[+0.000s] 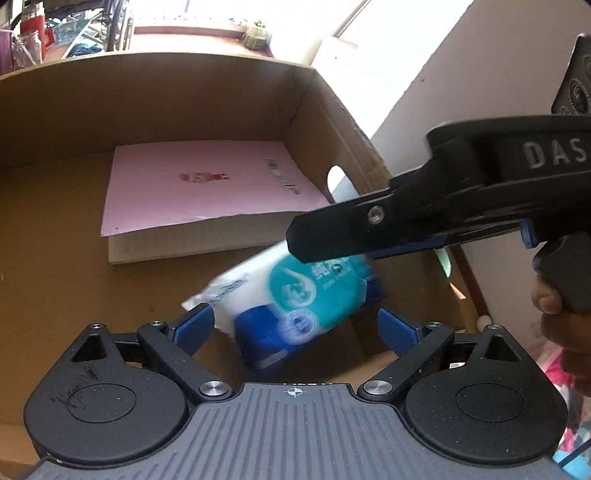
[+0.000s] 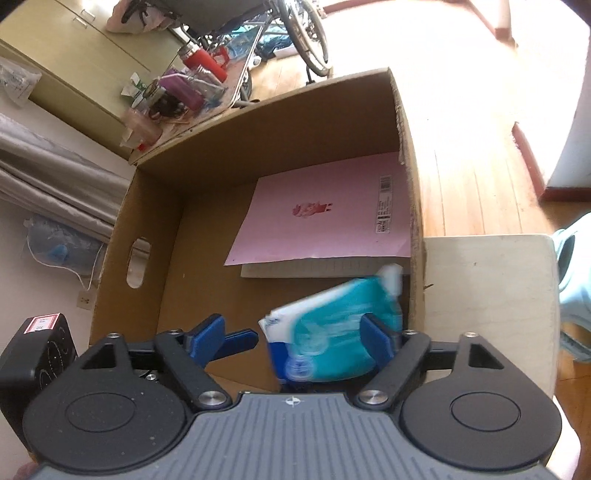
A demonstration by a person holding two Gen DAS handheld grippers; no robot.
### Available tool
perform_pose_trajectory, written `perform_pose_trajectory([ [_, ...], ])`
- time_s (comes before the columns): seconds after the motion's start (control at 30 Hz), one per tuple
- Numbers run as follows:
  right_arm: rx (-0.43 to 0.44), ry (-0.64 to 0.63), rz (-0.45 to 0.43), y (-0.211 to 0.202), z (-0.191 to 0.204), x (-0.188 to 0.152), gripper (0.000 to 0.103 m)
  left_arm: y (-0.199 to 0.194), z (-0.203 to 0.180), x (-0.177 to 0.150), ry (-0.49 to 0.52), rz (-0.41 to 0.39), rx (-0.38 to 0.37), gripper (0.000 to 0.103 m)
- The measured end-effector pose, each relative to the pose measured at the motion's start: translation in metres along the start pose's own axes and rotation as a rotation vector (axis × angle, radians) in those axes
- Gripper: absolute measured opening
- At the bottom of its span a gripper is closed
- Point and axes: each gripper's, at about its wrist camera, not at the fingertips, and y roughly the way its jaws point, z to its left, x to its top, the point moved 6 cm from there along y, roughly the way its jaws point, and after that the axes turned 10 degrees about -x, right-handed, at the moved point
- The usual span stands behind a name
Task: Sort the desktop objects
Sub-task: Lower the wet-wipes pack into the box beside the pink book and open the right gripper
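Sunlit room, box (image 2: 155, 221) on floor — tissue pack (image 1: 295, 295) dropping in.
Left gripper (image 1: 295, 328) and right gripper (image 2: 295, 332) jaws both spread, empty; pack blurred at 5 o'clock of pink book (image 2: 321, 210) — likely just released.

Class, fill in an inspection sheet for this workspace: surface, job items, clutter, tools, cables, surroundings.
Surface: brown floor of the cardboard box, open at the top.
Job items: pink book lying flat in the box; tissue pack, motion-blurred, tilted, above the box floor.
Clutter: nothing seen in the box.
Tools: left tool open, pack between its pads; right tool open, pack by one pad.
Cables: white cord by the wall.
Surroundings: wheelchair, cluttered side table, wooden floor.
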Motion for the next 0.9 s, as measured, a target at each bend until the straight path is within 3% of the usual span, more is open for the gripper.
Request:
perform_pose_trajectory([
  [0.47,0.015,0.009,0.018,0.002,0.004,0.001,0.089,0.014,0.000,0.006,0.000,0.045,-0.010,0.097],
  [0.9,0.085,0.118,0.015,-0.007,-0.010,0.007,0.090,0.022,0.004,0.014,0.009,0.048,-0.011,0.099],
])
